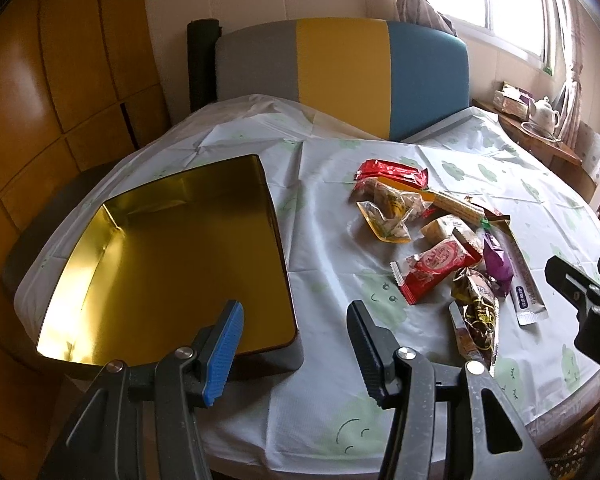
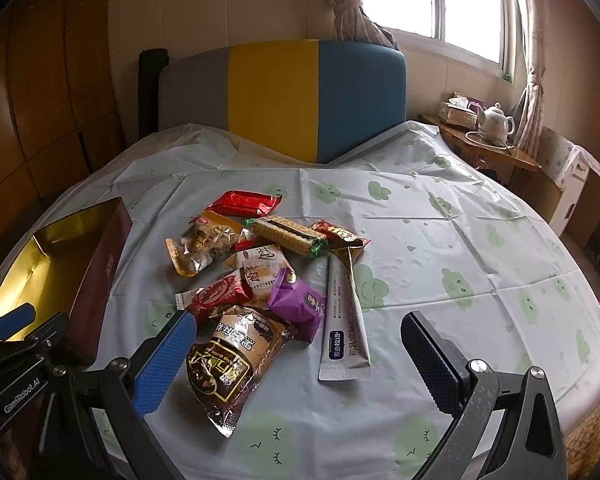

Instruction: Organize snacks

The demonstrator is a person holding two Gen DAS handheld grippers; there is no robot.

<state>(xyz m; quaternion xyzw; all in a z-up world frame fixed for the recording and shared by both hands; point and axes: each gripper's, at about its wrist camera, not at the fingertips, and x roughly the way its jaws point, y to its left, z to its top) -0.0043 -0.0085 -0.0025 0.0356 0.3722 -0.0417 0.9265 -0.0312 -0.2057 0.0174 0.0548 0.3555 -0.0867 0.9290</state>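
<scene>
A pile of wrapped snacks [image 2: 268, 272] lies on the clothed table; it also shows in the left wrist view [image 1: 440, 236]. It includes a brown packet [image 2: 232, 364], a long white stick sachet [image 2: 344, 328], a purple packet [image 2: 296, 304] and a red packet [image 1: 436, 270]. An empty box with a gold inside [image 1: 172, 264] stands left of the pile, seen also in the right wrist view [image 2: 40, 264]. My left gripper [image 1: 296, 344] is open and empty over the box's near right corner. My right gripper [image 2: 296, 364] is open and empty just before the brown packet and the sachet.
A chair back in grey, yellow and blue [image 2: 284, 100] stands behind the table. A side shelf with a teapot [image 2: 498, 120] and tissue box is at the far right. The white tablecloth with green prints [image 2: 440, 240] stretches right of the pile.
</scene>
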